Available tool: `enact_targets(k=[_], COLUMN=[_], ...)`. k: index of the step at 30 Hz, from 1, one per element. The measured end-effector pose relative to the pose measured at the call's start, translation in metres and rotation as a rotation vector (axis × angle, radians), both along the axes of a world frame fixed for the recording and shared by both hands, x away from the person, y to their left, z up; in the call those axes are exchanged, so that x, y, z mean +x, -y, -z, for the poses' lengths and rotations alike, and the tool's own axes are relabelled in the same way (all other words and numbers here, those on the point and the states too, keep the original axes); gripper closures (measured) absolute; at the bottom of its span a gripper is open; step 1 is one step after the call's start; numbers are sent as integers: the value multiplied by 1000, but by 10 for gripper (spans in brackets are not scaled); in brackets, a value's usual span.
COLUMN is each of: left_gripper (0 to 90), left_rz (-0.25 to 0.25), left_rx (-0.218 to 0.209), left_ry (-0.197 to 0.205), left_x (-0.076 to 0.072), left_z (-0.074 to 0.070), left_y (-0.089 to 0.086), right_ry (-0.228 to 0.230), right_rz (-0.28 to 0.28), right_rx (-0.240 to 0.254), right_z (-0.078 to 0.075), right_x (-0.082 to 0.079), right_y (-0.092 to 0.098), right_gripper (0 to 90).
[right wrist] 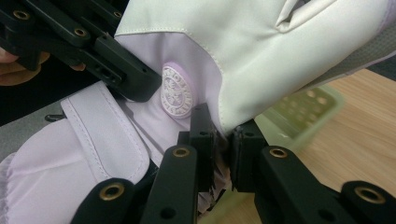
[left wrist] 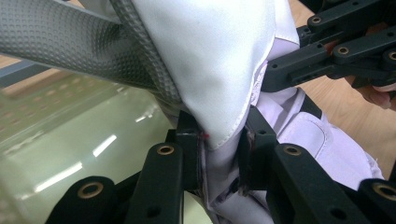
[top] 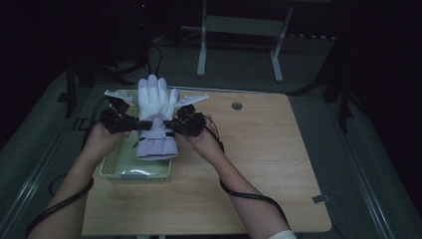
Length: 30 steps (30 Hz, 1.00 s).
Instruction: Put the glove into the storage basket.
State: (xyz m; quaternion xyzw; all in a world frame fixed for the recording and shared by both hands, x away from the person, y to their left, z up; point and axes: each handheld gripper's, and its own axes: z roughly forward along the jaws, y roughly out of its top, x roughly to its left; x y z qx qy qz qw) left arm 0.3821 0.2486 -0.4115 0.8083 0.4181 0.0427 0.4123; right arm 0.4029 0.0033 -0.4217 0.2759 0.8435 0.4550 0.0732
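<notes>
In the high view the white-and-lilac glove (top: 156, 119) hangs between both hand-held grippers – left (top: 133, 124), right (top: 169, 124) – above the green basket (top: 115, 168) at the bench's (top: 259, 164) left edge; bare wood lies to the right. In the left gripper view, jaws clamp the glove's wrist (left wrist: 219, 154). In the right gripper view, jaws pinch its edge (right wrist: 223, 135) beside the round badge (right wrist: 176, 91).

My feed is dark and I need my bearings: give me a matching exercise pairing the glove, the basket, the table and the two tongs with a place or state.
Things:
1. glove
2. basket
3. table
4. left tongs and right tongs

Places or states:
A. pale green, at the table's left edge
B. shut on the fabric from either side
C. light wood, with a small round hole near the far edge
D. held up above the basket, fingers pointing away

Pairs: 1-D, 2-A, 3-C, 4-B
</notes>
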Motion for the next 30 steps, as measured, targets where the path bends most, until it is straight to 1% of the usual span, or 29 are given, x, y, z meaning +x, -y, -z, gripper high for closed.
enact_targets(k=[2, 3, 5, 9, 15, 16, 17, 18, 20, 22, 24, 26, 27, 28, 29, 30], left_gripper=[736, 736, 736, 736, 736, 736, 736, 736, 735, 735, 734, 734, 733, 733, 733, 732], left_rz=[-11, -16, -28, -36, -44, -44, -45, -45, -52, -52, -56, -58, -58, -62, -61, -67], left_rx=[-1, 3, 1, 2, 24, 24, 29, 29, 37, 42, 45, 63, 63, 79, 93, 93], left_ry=[-5, -1, -9, -33, -71, -71, -85, -85, -105, -110, -124, -133, -133, -147, -157, -163], left_x=[-1, -1, -1, 0, 5, 5, 6, 6, 6, 6, 5, 4, 4, 3, 3, 3], left_z=[3, 5, 10, 25, 48, 48, 55, 55, 63, 67, 72, 76, 76, 81, 83, 85], left_y=[-8, -12, -18, -26, -28, -28, -28, -28, -28, -29, -29, -27, -27, -26, -26, -26], right_ry=[-1, -1, -7, -18, -58, -65, -71, -80, -84, -91, -95, -97, -97, -102, -102, -104], right_rz=[-5, -7, -6, 0, 15, 18, 20, 23, 26, 29, 28, 28, 28, 26, 25, 25], right_rx=[-6, -9, -14, -35, -53, -56, -57, -61, -71, -80, -91, -103, -103, -117, -121, -133], right_z=[2, 4, 8, 19, 44, 48, 52, 56, 61, 65, 70, 75, 75, 80, 82, 85], right_x=[0, 1, 2, 2, 6, 6, 6, 6, 6, 6, 5, 3, 3, 2, 1, 0], right_y=[-10, -15, -23, -36, -43, -44, -44, -45, -47, -49, -50, -52, -52, -54, -55, -56], right_gripper=[817, 818, 817, 817, 817, 817, 817, 817, 817, 817, 817, 817, 817, 816, 816, 816])
